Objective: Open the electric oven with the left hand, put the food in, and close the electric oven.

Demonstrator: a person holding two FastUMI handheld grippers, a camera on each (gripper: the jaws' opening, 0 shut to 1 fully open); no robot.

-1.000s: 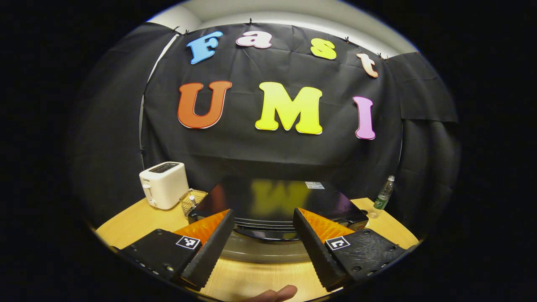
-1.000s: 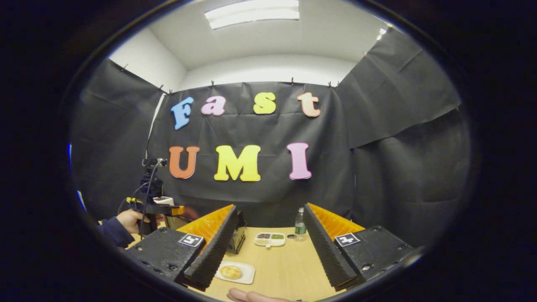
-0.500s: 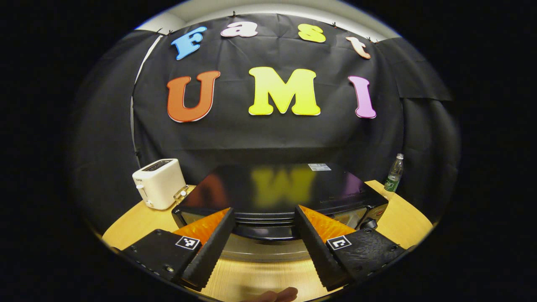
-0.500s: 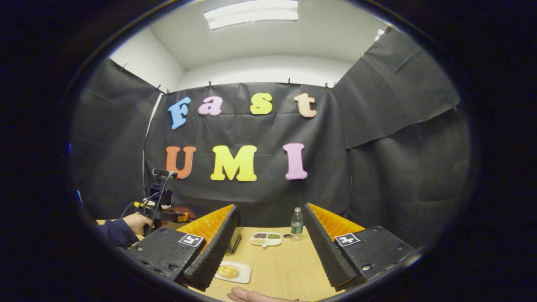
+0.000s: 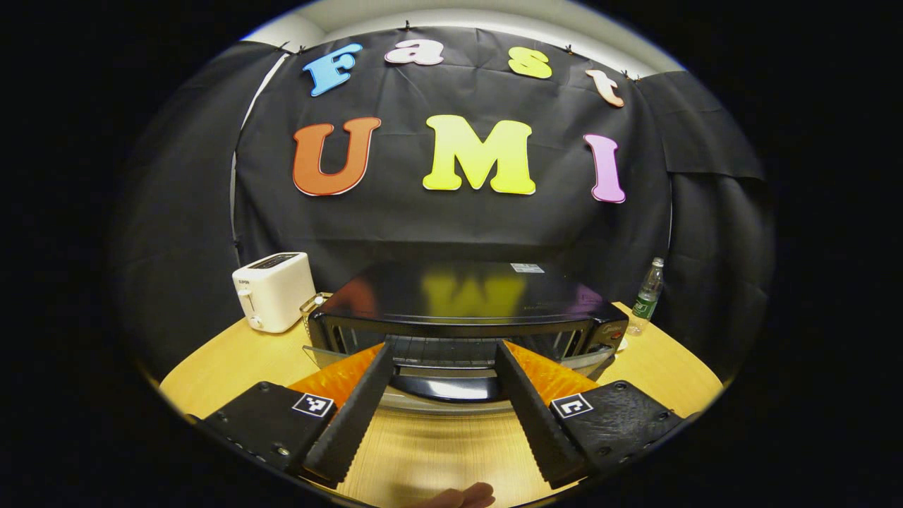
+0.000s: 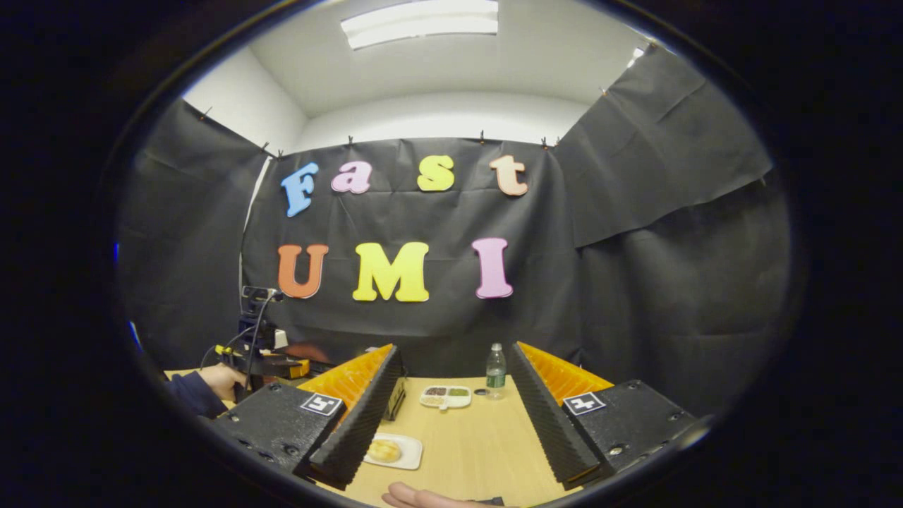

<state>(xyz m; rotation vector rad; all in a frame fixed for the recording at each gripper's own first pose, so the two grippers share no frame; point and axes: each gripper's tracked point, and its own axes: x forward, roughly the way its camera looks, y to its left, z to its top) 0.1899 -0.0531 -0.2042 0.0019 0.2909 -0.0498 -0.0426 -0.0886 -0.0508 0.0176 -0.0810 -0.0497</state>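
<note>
The black electric oven (image 5: 458, 293) stands on the wooden table (image 5: 233, 360) straight ahead in the left gripper view. Its glass door hangs partly open and tilts toward me, so the wire rack (image 5: 444, 346) inside shows. The door's handle (image 5: 448, 388) runs across the gap between the spread fingers of my left gripper (image 5: 444, 344), which is open. In the right gripper view, a round bun (image 6: 384, 449) lies on a small white plate (image 6: 410, 457) just beyond the left finger of my right gripper (image 6: 455, 349). That gripper is open and holds nothing. Far left there, a sleeved hand (image 6: 222, 381) holds the left gripper (image 6: 271, 367).
A white toaster (image 5: 274, 291) and a small wire basket (image 5: 310, 307) stand left of the oven. A green-labelled bottle (image 5: 647, 296) is at its right, also the bottle (image 6: 496, 372) beside a divided snack dish (image 6: 444, 396). Black cloth walls close the back and sides.
The oven door has swung from shut to partly open, baring the rack. The left gripper drew back with the handle between its fingers. The right gripper barely moved.
</note>
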